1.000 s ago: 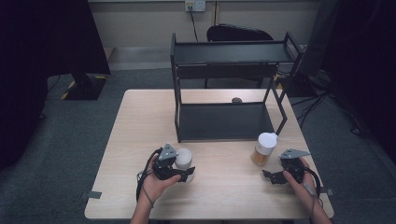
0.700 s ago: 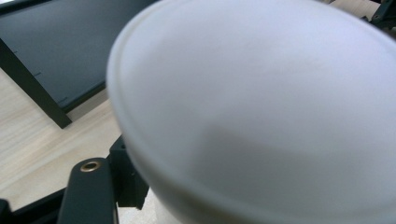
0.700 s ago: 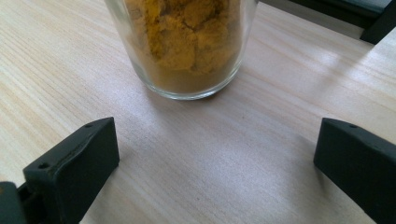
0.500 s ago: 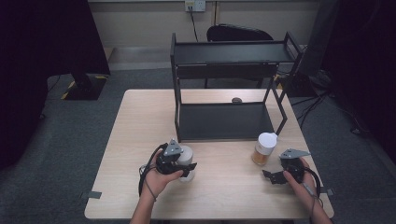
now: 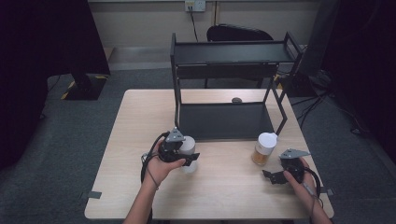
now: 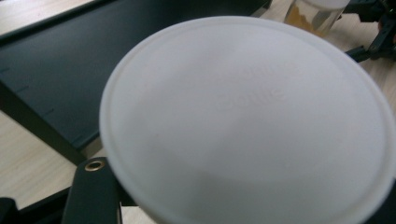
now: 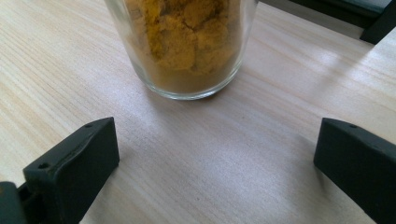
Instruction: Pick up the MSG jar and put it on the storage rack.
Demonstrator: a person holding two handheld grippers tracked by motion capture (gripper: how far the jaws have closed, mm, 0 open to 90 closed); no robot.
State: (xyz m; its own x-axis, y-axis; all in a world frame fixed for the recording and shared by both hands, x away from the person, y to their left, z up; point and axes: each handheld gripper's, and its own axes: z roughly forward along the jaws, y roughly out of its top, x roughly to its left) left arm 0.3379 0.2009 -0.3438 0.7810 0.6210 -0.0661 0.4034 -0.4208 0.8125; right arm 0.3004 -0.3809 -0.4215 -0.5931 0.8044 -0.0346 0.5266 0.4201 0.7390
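A white-lidded round container (image 5: 188,148) is gripped between the jaws of the left gripper (image 5: 180,156), near the front edge of the black metal two-tier shelf rack (image 5: 224,119) on the light wooden table (image 5: 140,116). The right gripper (image 5: 273,177) is held with jaws spread wide, just short of the clear glass jar of yellow-orange powder (image 5: 264,149), which is left untouched on the table.
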